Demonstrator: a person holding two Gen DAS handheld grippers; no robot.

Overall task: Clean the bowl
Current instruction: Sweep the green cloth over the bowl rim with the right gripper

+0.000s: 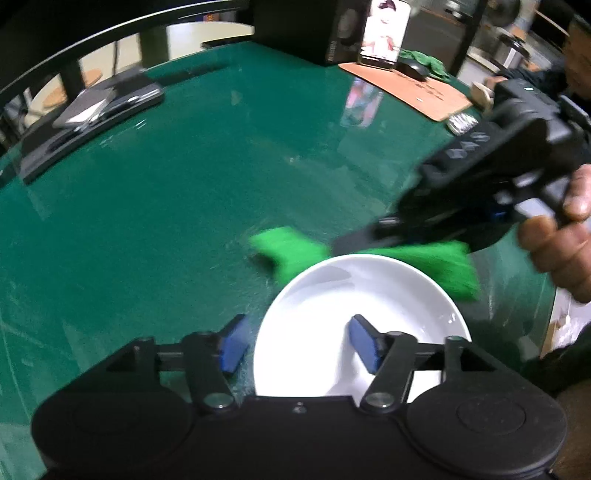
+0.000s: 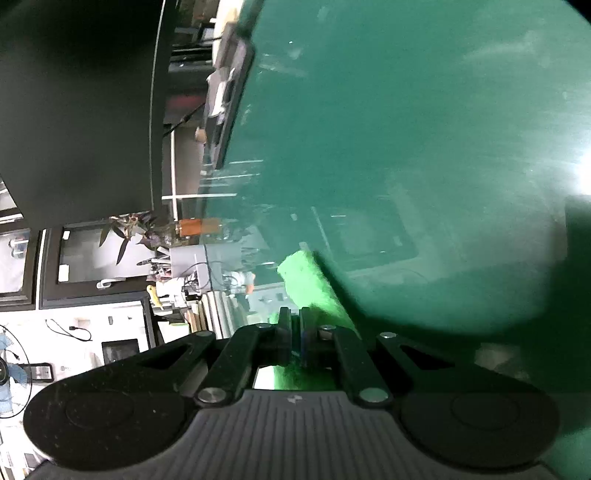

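Note:
A white bowl (image 1: 362, 317) sits on the green table (image 1: 166, 192), near the front right. My left gripper (image 1: 297, 343) is open, its left blue pad (image 1: 232, 347) outside the rim and its right blue pad (image 1: 364, 341) inside the bowl. My right gripper (image 1: 343, 242) comes in from the right, shut on a bright green cloth (image 1: 291, 251) that hangs over the bowl's far rim. In the right wrist view the gripper (image 2: 294, 332) is shut on the cloth (image 2: 306, 280); the bowl is hidden there.
A black stand with a phone (image 1: 92, 107) lies at the far left. A lit phone (image 1: 384, 29), a mouse (image 1: 413, 68), a brown mat (image 1: 417, 88) and a second green cloth (image 1: 428, 61) are at the far right. A foil packet (image 1: 461, 122) lies by the mat.

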